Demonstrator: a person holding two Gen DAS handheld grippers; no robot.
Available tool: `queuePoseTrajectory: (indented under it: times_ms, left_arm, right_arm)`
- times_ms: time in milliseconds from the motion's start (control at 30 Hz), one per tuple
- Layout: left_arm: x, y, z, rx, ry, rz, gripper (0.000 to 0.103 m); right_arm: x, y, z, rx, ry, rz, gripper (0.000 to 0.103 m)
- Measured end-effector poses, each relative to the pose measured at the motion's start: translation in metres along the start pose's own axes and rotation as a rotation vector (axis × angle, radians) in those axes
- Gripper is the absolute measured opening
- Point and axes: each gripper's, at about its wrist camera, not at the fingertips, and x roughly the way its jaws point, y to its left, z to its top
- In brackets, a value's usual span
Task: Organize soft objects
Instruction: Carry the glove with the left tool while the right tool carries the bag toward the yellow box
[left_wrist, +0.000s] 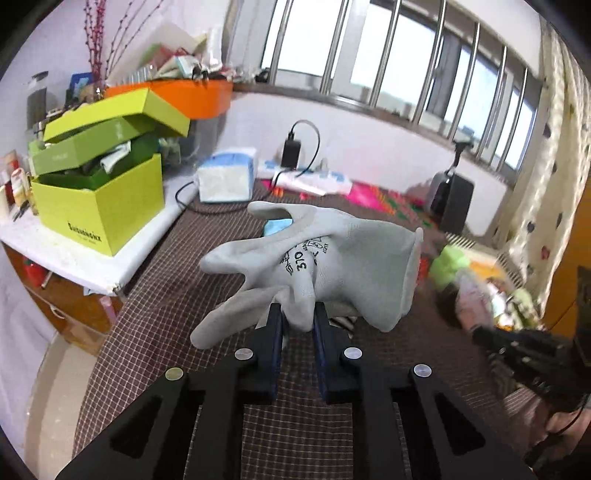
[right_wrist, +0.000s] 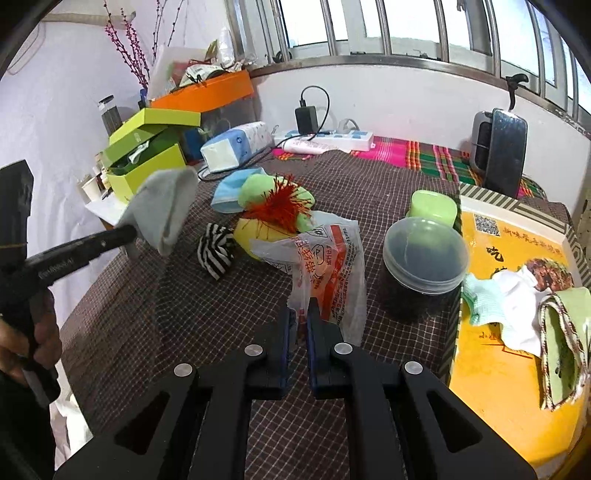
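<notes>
Left tongs (left_wrist: 297, 321) clamp a grey glove (left_wrist: 314, 266), lifted clear above the checked desk (left_wrist: 177, 280). Right tongs (right_wrist: 297, 325) pinch a clear printed plastic bag (right_wrist: 325, 266), near the desk's front edge. Bare cloth lies front-left; the yellow tray (right_wrist: 491, 373) with socks lines the right edge.

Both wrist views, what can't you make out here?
- Left wrist view: the grey knit glove, clamped in the left gripper, hides most of the table behind it; the items at right are blurred.
- Right wrist view: the crumpled clear plastic bag covers the right gripper tips.
</notes>
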Motion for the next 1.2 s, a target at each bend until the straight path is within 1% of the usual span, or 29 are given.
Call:
queuePoseTrajectory:
  times_ms: [167, 333, 600, 1200]
  left_arm:
    - [-0.011, -0.015, 0.000, 0.024, -0.014, -0.011, 0.014]
    - [-0.015, -0.035, -0.004, 0.060, -0.006, -0.026, 0.014]
    - [-0.021, -0.065, -0.011, 0.098, 0.000, -0.080, 0.014]
    - [-0.013, -0.126, -0.019, 0.188, 0.033, -0.183, 0.014]
  right_arm:
    - [-0.016, 0.001, -0.001, -0.002, -0.033, -0.001, 0.008]
    - [-0.030, 0.001, -0.003, -0.001, -0.057, -0.008, 0.008]
    - [-0.051, -0.004, -0.009, 0.006, -0.083, -0.027, 0.008]
    - [-0.084, -0.031, -0.024, 0.055, -0.117, -0.093, 0.008]
